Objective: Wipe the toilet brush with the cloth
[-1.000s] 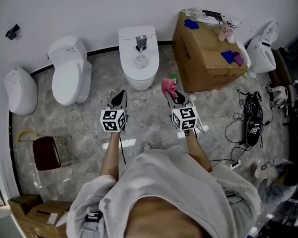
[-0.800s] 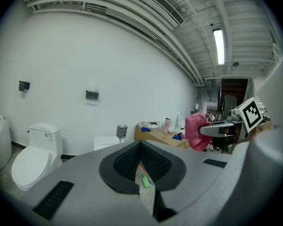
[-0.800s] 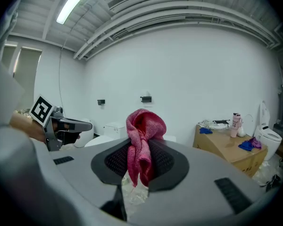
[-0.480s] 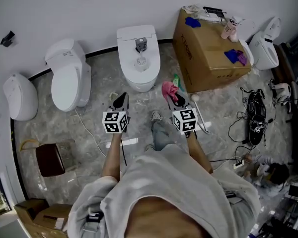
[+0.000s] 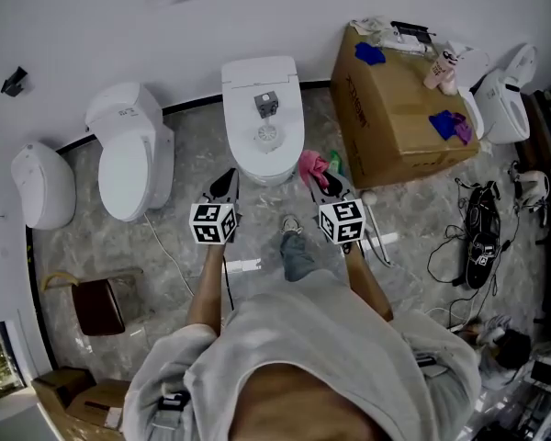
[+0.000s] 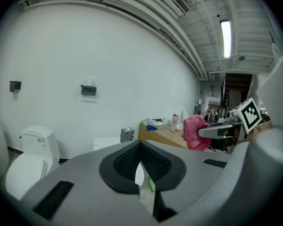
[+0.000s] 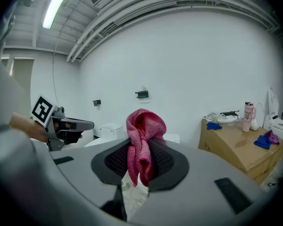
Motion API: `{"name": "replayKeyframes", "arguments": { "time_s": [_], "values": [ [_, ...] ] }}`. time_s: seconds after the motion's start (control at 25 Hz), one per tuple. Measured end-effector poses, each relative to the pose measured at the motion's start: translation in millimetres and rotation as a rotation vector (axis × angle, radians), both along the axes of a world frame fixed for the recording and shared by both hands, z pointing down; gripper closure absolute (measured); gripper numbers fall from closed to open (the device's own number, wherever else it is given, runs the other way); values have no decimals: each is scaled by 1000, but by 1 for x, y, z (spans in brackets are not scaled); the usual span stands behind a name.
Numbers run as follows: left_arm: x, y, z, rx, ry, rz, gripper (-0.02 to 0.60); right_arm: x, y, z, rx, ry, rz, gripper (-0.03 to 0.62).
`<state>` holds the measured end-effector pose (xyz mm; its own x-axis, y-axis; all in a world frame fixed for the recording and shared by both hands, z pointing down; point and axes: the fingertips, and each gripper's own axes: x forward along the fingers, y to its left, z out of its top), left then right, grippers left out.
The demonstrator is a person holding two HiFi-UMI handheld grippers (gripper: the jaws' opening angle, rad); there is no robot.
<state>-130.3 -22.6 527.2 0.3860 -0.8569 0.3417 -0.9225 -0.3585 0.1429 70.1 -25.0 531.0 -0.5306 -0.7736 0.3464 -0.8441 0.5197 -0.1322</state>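
Right gripper (image 5: 325, 186) pinching one pink cloth (image 7: 141, 128), left gripper (image 5: 224, 180) closed, perhaps four toilets (image 5: 264, 95)

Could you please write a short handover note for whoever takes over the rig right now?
Left gripper: shut with nothing in it, held up in front of the middle toilet.
Right gripper: shut on the pink cloth.
Brush: a white long-handled item on the floor beside the cardboard box looks like it; neither gripper touches it.
Done: cloth is in hand.
Left: pick up the brush and wipe it.
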Motion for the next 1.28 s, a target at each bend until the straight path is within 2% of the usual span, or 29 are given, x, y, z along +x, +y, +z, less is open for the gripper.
{"name": "replayKeyframes", "arguments": {
  "time_s": [0.76,1.04,1.28],
  "values": [
    [15,-208,-3,-13,-34,-17,562,-13,-209,-5,-5,-5,-77,494],
    [22,-245,19,-84,-32,36,560,-37,-245,6,-32,-6,-123,494],
    [31,-255,47,-147,-72,85,558,-46,-255,27,-87,0,-112,494]
  ]
}}
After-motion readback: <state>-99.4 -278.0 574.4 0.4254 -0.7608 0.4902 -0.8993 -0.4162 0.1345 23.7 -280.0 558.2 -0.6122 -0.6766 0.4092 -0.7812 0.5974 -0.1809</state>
